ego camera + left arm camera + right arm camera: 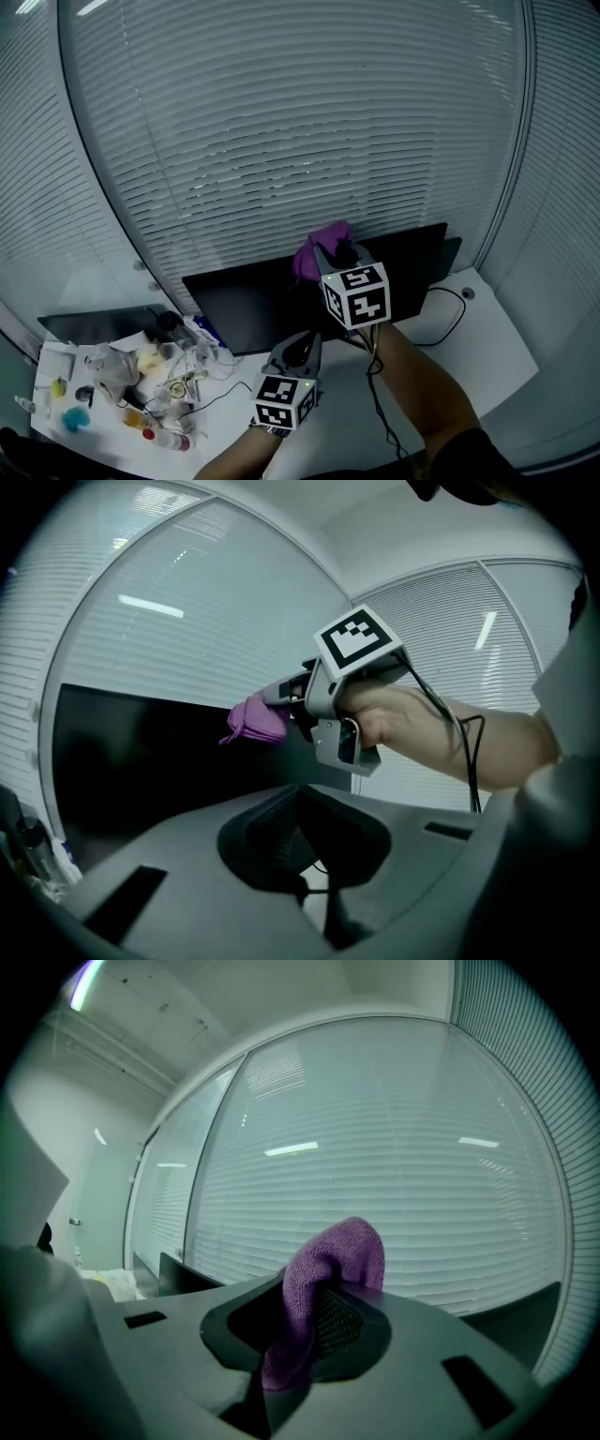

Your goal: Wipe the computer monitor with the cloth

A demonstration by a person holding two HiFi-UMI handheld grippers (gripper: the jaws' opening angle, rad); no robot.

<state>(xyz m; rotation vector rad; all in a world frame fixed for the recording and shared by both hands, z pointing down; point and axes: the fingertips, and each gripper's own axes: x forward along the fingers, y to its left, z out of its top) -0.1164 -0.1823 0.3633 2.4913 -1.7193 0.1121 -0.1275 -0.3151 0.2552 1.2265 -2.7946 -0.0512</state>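
Item one: cloth (312, 258), purple, soft knitted or terry weave, bunched into a rounded fold with one end hanging down; it sits at centre frame in the head view, against the top edge of the monitor (253, 305). Right gripper (333, 251): jaws clamped on that cloth, which stands up between them in the right gripper view and droops into the gap; its marker cube faces the camera just below. Monitor: wide, black, unlit screen, standing across the middle of the frame on a white desk (487, 342), in front of glass with closed horizontal blinds (300, 141). Left gripper (298, 347): lower centre, low before the monitor's bottom edge, jaws together with nothing between them in the left gripper view. Black cable (452, 319): loops on the desk right of the monitor. Clutter (141, 375): small bottles, wrappers and wires heaped at lower left, beside a second dark panel (94, 323).
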